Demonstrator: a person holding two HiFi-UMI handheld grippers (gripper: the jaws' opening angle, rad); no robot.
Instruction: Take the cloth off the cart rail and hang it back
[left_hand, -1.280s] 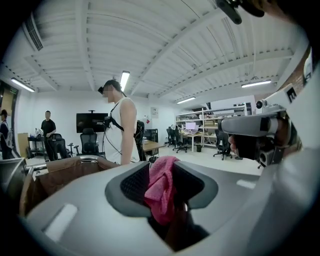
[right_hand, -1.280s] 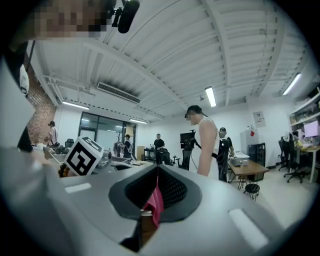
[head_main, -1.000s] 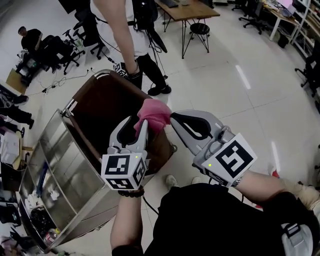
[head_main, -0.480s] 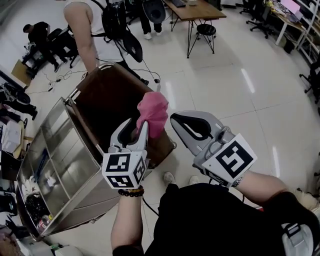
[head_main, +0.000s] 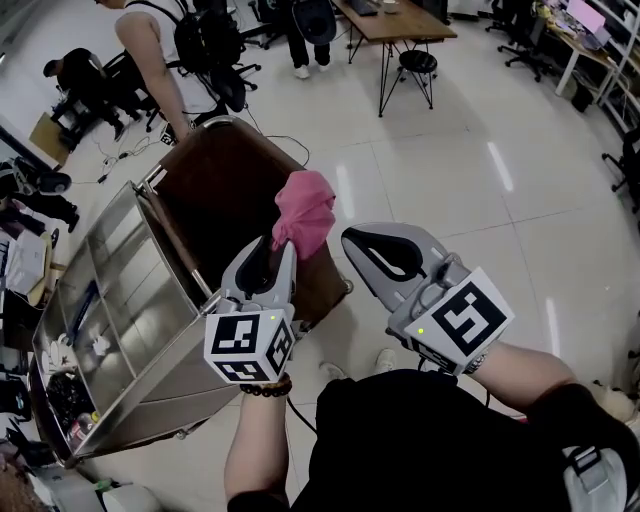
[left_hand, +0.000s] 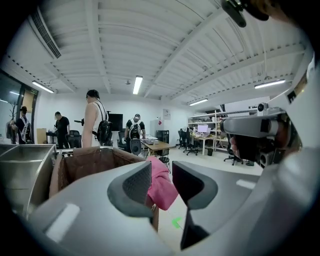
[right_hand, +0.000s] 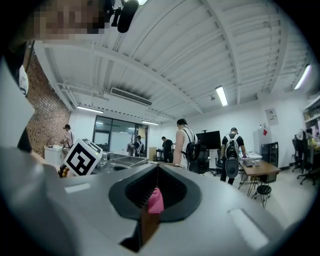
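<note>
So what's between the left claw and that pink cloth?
Nothing, in the left gripper view: the pink cloth hangs beyond the left gripper; its empty jaws have just been closing.

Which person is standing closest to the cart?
The person in the white sleeveless top with a black backpack, right beside the cart; everyone else is farther off.

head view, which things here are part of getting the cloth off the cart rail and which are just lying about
For the job: pink cloth, brown cart it hangs on, left tongs (open, just narrowed a little, cloth at their tips, ungripped), right tongs (shut, empty).
Lying about: steel trolley, desk, stool, floor cables.
</note>
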